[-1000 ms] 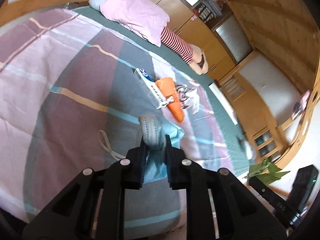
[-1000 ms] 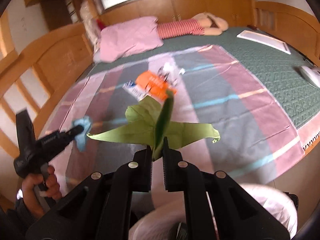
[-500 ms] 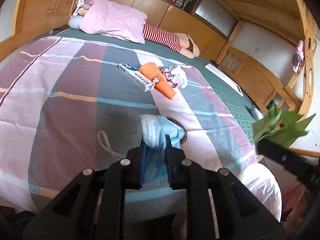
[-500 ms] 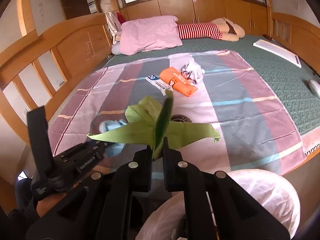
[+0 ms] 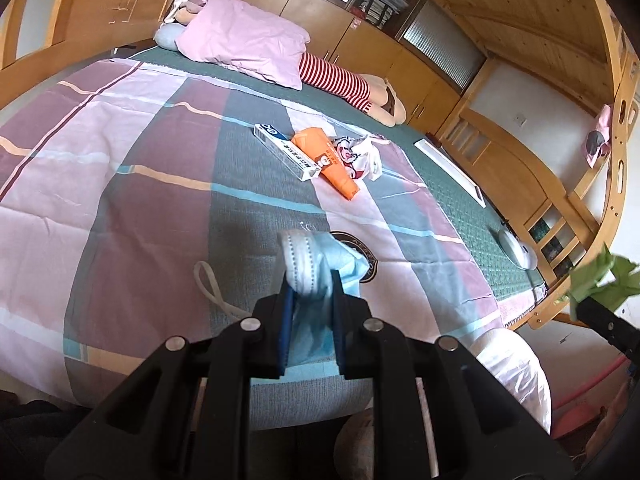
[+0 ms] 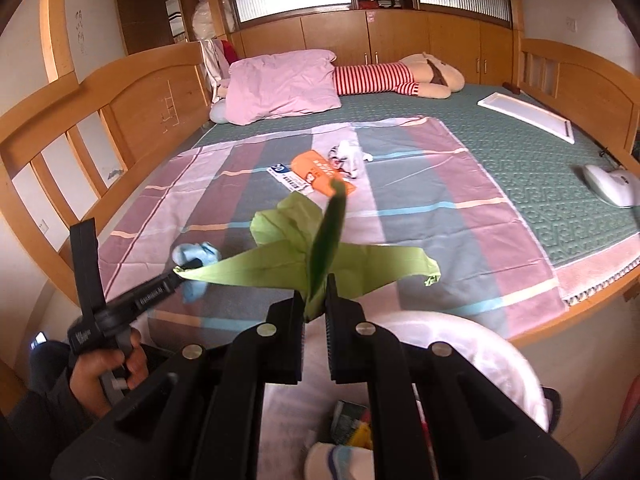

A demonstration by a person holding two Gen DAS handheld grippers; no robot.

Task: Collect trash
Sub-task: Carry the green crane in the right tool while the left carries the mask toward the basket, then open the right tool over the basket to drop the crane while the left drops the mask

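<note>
Left wrist view shows a crumpled blue face mask (image 5: 320, 264) pinched between the closed fingers of the left gripper (image 5: 311, 304), held above the striped bedsheet (image 5: 140, 200), one white ear loop (image 5: 208, 284) trailing over the sheet. Right wrist view has the right gripper (image 6: 316, 304) clamped on a crumpled green paper (image 6: 304, 248), just above a white-lined trash bin (image 6: 460, 344) beside the bed's near edge. Farther up the sheet lie a white and blue box (image 5: 286, 152), an orange packet (image 5: 328, 162) touching it and a crumpled wrapper (image 5: 358, 152). Pink pillow (image 6: 284, 84) and striped plush toy (image 6: 396, 76) lie at the head
</note>
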